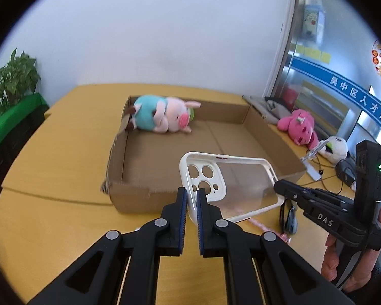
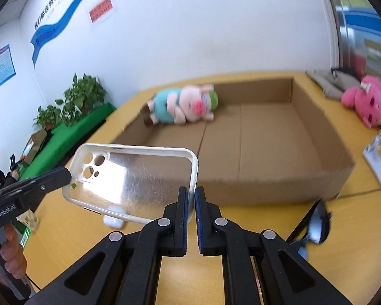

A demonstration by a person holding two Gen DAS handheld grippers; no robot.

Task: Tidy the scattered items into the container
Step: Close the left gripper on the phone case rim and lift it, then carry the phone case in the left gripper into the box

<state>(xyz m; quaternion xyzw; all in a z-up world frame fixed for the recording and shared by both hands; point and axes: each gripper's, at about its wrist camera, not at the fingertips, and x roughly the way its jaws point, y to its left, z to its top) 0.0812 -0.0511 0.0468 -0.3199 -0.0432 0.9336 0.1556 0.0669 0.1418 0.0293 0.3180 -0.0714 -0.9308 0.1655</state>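
The clear plastic phone case with a white rim [image 1: 231, 185] is held in the air above the yellow table [image 1: 63, 152], just in front of the near wall of the shallow brown cardboard box [image 1: 271, 137], and it sits between both tongs at once. The left gripper [image 1: 191, 195] pinches the rim of the end with the camera cut-outs, its blue-padded jaws pressed onto the white edge. The right gripper [image 2: 191, 193] pinches the rim of the opposite short end, its jaws likewise pressed tight on the edge. In the left wrist view the right gripper reaches in from the right, with the hand [image 1: 353, 249] that holds it low at the frame's edge.

Inside the box, at its far left corner, a pink plush pig in a teal shirt [image 1: 162, 114] lies on its side. On the table to the right of the case lies a pair of dark sunglasses [image 2: 315, 223]. Under the case a small white earbud case [image 2: 113, 222] rests on the table. Beyond the box's right wall a bright pink plush toy [image 1: 299, 127] lies by folded grey cloth [image 1: 269, 106].
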